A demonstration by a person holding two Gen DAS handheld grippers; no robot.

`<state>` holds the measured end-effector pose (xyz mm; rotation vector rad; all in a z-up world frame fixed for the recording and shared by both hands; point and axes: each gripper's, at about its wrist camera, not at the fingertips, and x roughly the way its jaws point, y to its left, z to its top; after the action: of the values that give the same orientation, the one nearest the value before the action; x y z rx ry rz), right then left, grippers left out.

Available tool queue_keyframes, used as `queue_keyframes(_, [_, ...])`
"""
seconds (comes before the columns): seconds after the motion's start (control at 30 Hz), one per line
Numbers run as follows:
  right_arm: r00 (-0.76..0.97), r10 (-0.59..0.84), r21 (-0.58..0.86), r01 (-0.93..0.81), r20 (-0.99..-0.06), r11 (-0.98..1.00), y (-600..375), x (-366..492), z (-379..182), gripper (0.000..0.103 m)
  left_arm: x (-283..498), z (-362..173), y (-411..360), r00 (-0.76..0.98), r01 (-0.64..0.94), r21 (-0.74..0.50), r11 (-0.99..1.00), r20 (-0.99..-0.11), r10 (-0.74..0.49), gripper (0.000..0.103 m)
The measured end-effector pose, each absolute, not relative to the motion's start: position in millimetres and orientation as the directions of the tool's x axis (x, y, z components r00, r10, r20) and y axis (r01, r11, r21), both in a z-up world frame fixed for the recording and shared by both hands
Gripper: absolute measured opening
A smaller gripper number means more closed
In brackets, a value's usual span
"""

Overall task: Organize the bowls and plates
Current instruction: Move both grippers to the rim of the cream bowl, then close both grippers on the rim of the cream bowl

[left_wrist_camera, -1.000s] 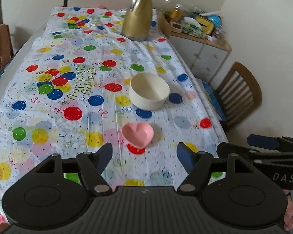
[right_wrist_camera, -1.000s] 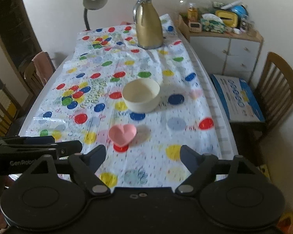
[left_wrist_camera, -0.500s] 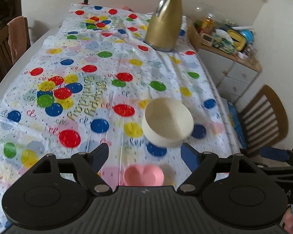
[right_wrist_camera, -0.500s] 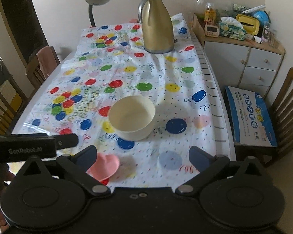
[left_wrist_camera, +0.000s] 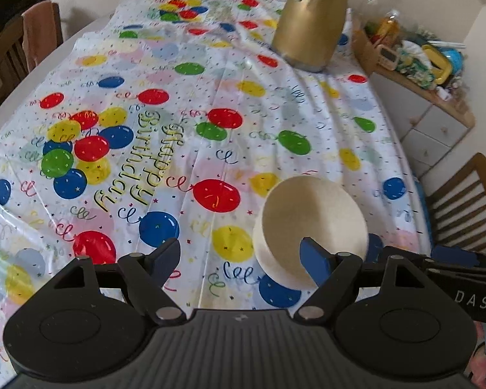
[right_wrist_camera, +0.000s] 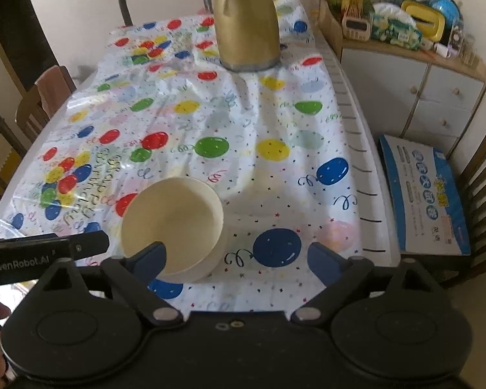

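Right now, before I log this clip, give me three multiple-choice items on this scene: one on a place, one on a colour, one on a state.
1. Where does the gold thermos jug stand?
A. far end of the table
B. on the cabinet
C. on a chair

2. What colour is the bowl?
A. pink
B. cream
C. blue

3. What is in the bowl?
A. a spoon
B. fruit
C. nothing

Answers: 1 A, it stands on the balloon tablecloth beyond the bowl. 2 B, its rim and inside are cream. 3 C, its inside shows bare in the right wrist view.
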<state>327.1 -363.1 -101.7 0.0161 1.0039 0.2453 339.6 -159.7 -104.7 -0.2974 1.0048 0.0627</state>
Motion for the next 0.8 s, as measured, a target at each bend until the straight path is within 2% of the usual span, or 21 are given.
queue_keyframes(0.23, [0.46,0.191,0.115,-0.189,-0.867,0.975,-352.3,351.4,-118.9,0.071,362.2,-122.1,-162.2,0.492,-0.249,-0.183,0.951,-0.87,-0.039,0.081])
queue_keyframes(0.4, [0.415,0.166,0.107,-0.162,-0.895,0.981,-348.8,364.2,-128.9,0.055,373.1,-130.5,-163.9,0.449,-0.299,-0.156,0.941,-0.894,-0.005,0.08])
queue_keyframes(0.47, [0.401,0.164,0.112,-0.148,-0.901,0.983,-348.2,368.1,-132.4,0.053,376.0,-131.9,-165.9,0.438,-0.313,-0.15,0.938,-0.899,0.002,0.08])
queue_keyframes(0.53, [0.389,0.164,0.119,-0.137,-0.907,0.983,-347.1,372.4,-135.1,0.047,378.7,-131.3,-169.4,0.437,-0.313,-0.147,0.938,-0.9,0.005,0.076])
queue_keyframes(0.63, [0.38,0.179,0.141,-0.127,-0.908,0.982,-344.9,376.2,-137.2,0.041,383.5,-131.6,-173.5,0.431,-0.315,-0.148,0.937,-0.903,0.002,0.062])
queue_keyframes(0.7, [0.379,0.189,0.151,-0.128,-0.906,0.98,-342.8,377.3,-138.0,0.033,386.1,-133.6,-175.7,0.418,-0.319,-0.143,0.937,-0.908,0.004,0.046])
queue_keyframes(0.8, [0.392,0.192,0.156,-0.123,-0.9,0.98,-342.4,378.1,-139.0,0.022,387.5,-137.0,-178.6,0.411,-0.315,-0.156,0.936,-0.912,-0.013,0.031])
